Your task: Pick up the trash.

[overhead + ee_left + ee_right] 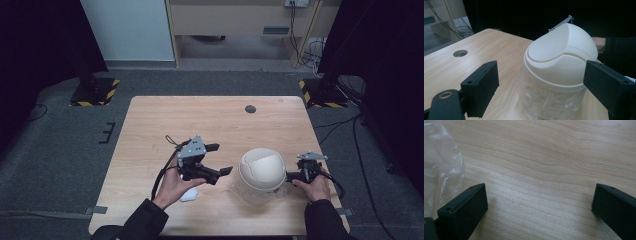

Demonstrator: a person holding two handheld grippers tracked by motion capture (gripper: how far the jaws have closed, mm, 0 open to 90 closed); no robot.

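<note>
Your left gripper gapes, aimed at swing-lid bin for grasp; right gripper spread wide, empty, over worktop.

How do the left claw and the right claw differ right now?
The left claw is raised and points at the white bin's domed lid; the right claw sits low beside the bin's clear plastic liner, over bare table. Both are open, holding nothing.
</note>
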